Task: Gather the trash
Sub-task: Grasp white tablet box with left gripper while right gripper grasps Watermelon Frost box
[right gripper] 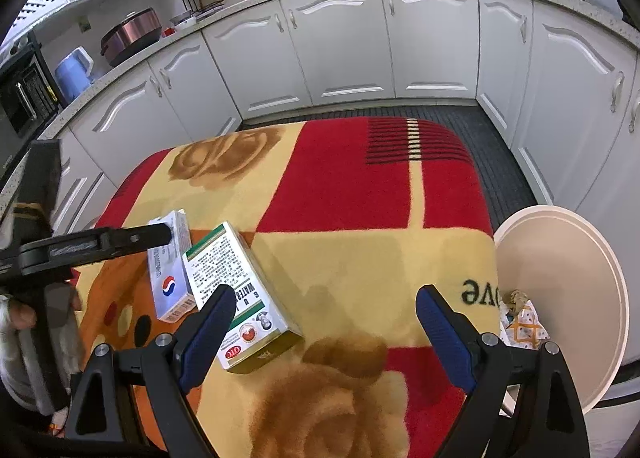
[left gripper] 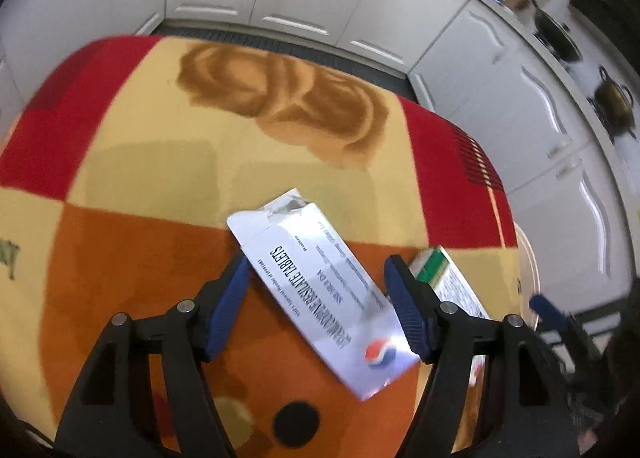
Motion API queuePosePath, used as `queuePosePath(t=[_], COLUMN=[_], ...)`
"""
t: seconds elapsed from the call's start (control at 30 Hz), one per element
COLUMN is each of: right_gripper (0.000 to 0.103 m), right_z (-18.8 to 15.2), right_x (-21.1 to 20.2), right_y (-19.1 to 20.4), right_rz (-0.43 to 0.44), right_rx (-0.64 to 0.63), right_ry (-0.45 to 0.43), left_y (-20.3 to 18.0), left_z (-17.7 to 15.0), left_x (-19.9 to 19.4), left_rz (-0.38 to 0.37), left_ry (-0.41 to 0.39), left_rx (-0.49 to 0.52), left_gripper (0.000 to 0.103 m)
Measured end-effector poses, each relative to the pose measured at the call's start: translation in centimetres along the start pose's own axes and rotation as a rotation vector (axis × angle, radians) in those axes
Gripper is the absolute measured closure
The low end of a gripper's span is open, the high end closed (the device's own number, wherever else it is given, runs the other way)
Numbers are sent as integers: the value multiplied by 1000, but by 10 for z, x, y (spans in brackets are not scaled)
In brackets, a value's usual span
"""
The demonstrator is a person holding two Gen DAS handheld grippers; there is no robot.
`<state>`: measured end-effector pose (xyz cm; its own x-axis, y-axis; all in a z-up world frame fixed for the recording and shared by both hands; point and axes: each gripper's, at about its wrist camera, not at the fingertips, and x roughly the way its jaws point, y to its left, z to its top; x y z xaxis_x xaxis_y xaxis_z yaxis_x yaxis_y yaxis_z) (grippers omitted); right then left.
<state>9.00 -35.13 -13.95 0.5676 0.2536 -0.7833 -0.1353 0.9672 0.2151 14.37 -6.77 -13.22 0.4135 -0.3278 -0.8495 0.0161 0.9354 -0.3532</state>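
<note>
A white tablet box (left gripper: 320,294) with black print and a red-and-blue logo lies aslant on the patterned blanket (left gripper: 160,162). My left gripper (left gripper: 318,262) is open and straddles it, one blue pad on each side. To its right lies a green-and-white medicine box (left gripper: 444,274). In the right wrist view the same green-and-white box (right gripper: 236,290) lies beside the white box (right gripper: 168,278). My right gripper (right gripper: 326,292) is open above bare blanket, and its left finger overlaps the green-and-white box. A black finger (right gripper: 120,242) of the left gripper reaches over the white box.
A round white bin (right gripper: 600,258) stands off the blanket's right edge, with crumpled wrappers (right gripper: 520,322) inside. White kitchen cabinets (right gripper: 344,46) ring the dark floor behind. A person's hand (right gripper: 24,314) shows at far left.
</note>
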Motion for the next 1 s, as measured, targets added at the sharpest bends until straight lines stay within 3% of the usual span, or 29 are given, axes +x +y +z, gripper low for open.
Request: queuePosePath(t=[0.13, 0.33, 0.57, 0.63, 0.77, 0.83, 0.87, 1.0], right_gripper=[13, 13, 13, 13, 14, 28, 46, 50], right_z=[-1, -1, 3, 5, 8, 9, 8, 2], right_x=[-3, -1, 25, 38, 70, 72, 70, 60], right_y=[1, 4, 48, 60, 73, 68, 65, 59], right_rz=[-11, 0, 24, 23, -6, -28, 0, -39], right_rx=[-15, -31, -204, -244, -292, -255, -232, -243], right_ry=[-4, 3, 51, 70, 119, 99, 92, 68], left_y=[-10, 13, 14, 7, 7, 7, 6, 5], left_z=[-4, 7, 6, 0, -9, -14, -18, -27], left_x=[9, 3, -18, -18, -7, -4, -5, -8], left_rz=[8, -71, 18, 63, 60, 77, 90, 105], left_ry=[11, 106, 190, 175, 150, 113, 89, 42], left_rx=[38, 67, 252, 292, 242, 232, 242, 245], left_gripper=[35, 41, 43, 43, 42, 42, 41, 42])
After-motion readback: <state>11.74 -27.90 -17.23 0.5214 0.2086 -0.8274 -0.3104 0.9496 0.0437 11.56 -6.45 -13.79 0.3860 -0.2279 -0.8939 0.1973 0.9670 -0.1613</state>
